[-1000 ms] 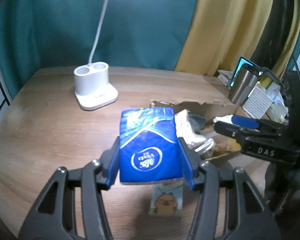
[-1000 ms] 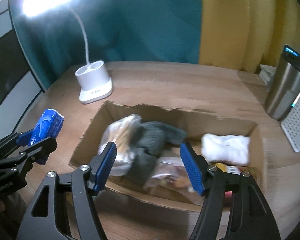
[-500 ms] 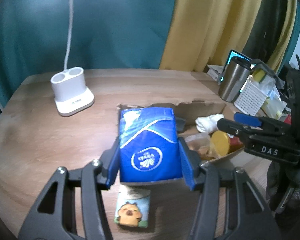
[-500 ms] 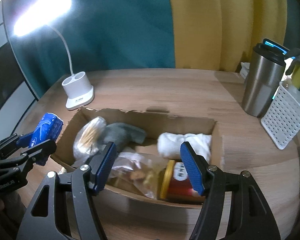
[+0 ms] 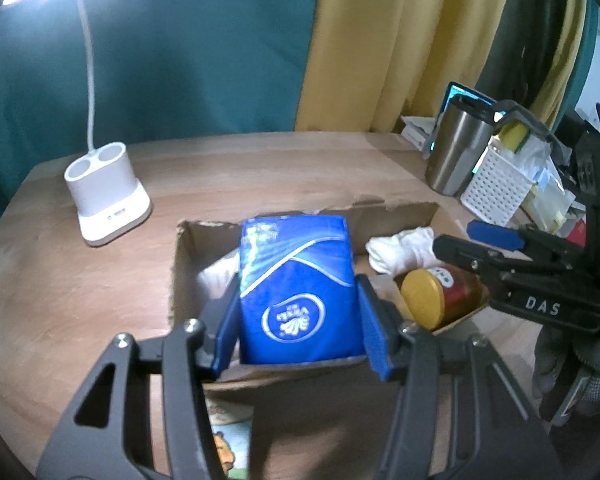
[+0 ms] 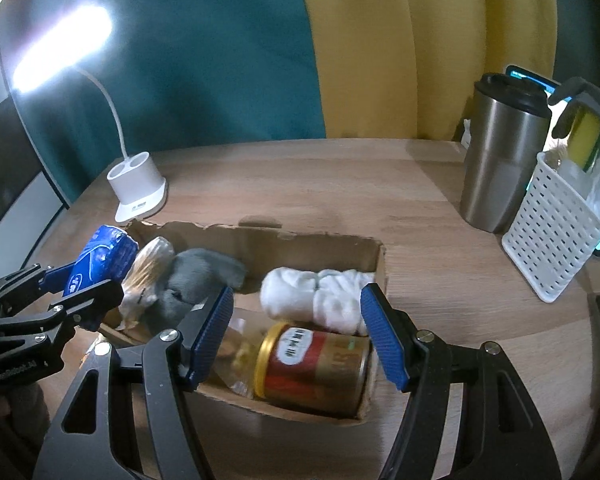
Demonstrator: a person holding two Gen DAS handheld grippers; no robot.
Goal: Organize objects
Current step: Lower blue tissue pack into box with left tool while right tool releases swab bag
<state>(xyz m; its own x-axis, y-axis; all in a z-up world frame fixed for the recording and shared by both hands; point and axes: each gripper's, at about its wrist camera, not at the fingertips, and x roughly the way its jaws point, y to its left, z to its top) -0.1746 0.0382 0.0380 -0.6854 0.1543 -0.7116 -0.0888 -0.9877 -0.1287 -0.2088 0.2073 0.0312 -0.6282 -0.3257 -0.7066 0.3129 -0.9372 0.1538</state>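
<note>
Two grippers hang over the wooden tabletop (image 6: 300,176), one in each hand. The left gripper (image 5: 300,320) is clenched on one blue tissue pack (image 5: 296,284), both blue pads pressing its sides, and holds it above the left end of the single cardboard box (image 6: 300,240). The right gripper (image 6: 300,332) stands released with nothing between its pads, hovering over the box's near right end.

Inside the box I count one jar with a gold lid and red label (image 6: 316,368) lying on its side, one white bundle of cloth (image 6: 316,296) behind it, one grey cloth item (image 6: 196,280), one clear bag of something pale brown (image 6: 148,268) at the left end, and one clear bag (image 6: 236,352) just beside the jar.

On the tabletop outside the box there is one white lamp base with two round wells (image 6: 138,184), one steel tumbler with a dark lid (image 6: 500,148), one white perforated basket (image 6: 556,232) just beside it, and one small cartoon-printed packet (image 5: 224,448) at the near edge.
</note>
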